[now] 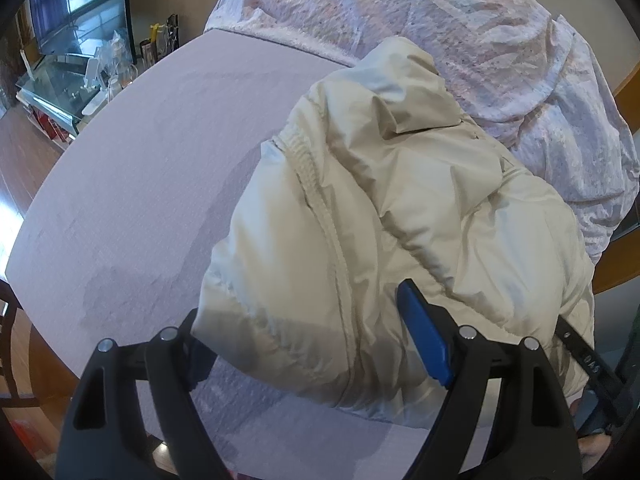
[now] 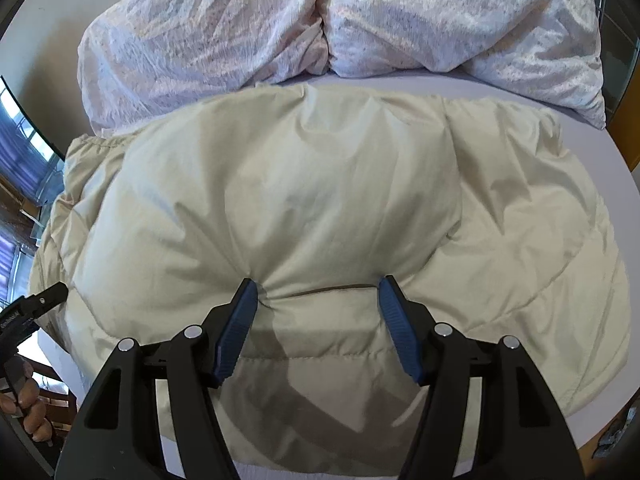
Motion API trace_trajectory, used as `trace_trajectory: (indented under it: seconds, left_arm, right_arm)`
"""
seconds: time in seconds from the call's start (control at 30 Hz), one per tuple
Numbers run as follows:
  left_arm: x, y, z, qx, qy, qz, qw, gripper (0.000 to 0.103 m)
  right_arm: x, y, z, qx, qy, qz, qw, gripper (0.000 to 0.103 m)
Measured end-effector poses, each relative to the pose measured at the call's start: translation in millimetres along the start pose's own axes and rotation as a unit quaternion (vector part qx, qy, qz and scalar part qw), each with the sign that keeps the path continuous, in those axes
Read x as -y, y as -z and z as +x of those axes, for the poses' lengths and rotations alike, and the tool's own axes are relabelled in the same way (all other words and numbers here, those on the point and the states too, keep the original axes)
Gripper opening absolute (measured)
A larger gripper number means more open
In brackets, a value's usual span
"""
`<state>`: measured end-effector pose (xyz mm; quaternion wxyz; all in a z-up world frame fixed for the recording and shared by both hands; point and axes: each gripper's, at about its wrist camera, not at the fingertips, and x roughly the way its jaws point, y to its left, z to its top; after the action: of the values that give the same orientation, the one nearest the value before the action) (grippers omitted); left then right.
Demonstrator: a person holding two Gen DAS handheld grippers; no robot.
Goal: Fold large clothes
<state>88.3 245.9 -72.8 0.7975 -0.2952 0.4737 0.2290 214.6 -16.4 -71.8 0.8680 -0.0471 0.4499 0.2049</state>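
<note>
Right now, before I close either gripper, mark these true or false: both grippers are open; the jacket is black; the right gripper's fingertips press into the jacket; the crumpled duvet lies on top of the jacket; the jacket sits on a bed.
1. Both grippers are open. True: the left gripper and the right gripper both have their fingers spread wide.
2. The jacket is black. False: the puffer jacket is cream.
3. The right gripper's fingertips press into the jacket. True: the fabric puckers around the blue fingertips.
4. The crumpled duvet lies on top of the jacket. False: the duvet is bunched beyond the jacket's far edge.
5. The jacket sits on a bed. True: it lies on the lavender bed sheet.
</note>
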Motion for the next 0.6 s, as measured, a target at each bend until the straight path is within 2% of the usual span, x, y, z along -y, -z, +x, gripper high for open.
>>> trace_trajectory:
  seconds: [0.1,0.23,0.6]
  left_arm:
    - [-1,0,2,-0.002,0.008,-0.009,0.9999,0.082]
    - [-2,-3,2,-0.001,0.023,-0.025,0.9994,0.084]
    - [-11,-5,10,-0.001,0.045,-0.062,0.9971,0.086]
  right_arm:
    - [0,3,13,-0.001,0.003,-0.002,1.000,0.068]
    - [-1,9,27,0.018,0.010,-0.021,1.000,0.071]
    - [0,11,31,0.026,0.011,-0.028,0.999,0.071]
